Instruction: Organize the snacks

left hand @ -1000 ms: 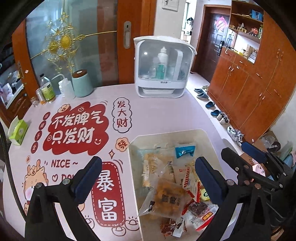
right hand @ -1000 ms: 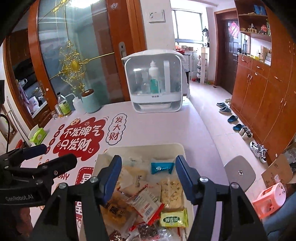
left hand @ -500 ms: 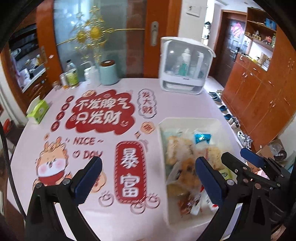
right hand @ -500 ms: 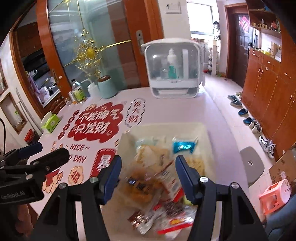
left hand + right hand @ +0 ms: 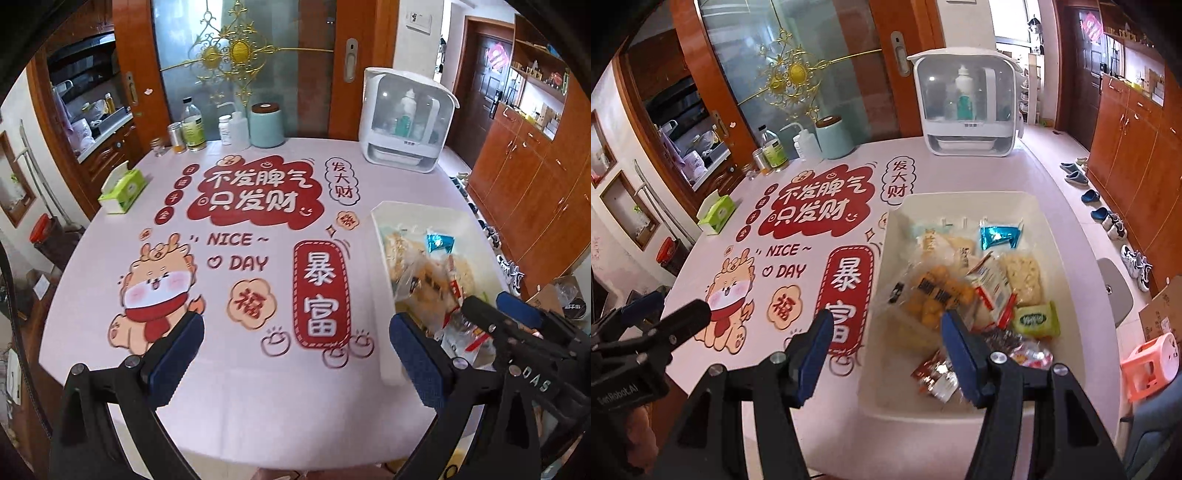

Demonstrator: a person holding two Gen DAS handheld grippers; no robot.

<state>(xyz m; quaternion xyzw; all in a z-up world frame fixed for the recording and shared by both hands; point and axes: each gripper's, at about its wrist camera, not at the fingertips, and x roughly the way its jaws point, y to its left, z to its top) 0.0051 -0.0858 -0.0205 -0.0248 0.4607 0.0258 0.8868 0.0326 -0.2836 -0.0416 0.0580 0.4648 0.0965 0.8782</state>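
Note:
A cream plastic tray [image 5: 960,196] of mixed snack packets sits on the right side of the table. It holds a blue packet [image 5: 999,236], a clear bag of orange-yellow balls [image 5: 934,291], a red-and-white pack [image 5: 991,284] and a green packet [image 5: 1036,319]. My right gripper [image 5: 888,350] hangs open above the tray's left wall [image 5: 877,314], gripping nothing. My left gripper [image 5: 295,354] is open over the printed tablecloth [image 5: 258,206], left of the tray [image 5: 382,266], where the blue packet [image 5: 439,242] shows. Each gripper appears in the other's view: right gripper [image 5: 485,301], left gripper [image 5: 683,304].
At the table's far edge stand a white cabinet with bottles inside [image 5: 406,122], a mint canister [image 5: 266,123] and several bottles [image 5: 192,125]. A green tissue box [image 5: 123,188] lies at the left edge. A grey seat [image 5: 1113,291], a pink stool [image 5: 1148,365] and shoes are right of the table.
Both grippers have moved left across the table, so the tray has slid to the right in both views. Both jaws stand as wide as before and nothing was picked up.

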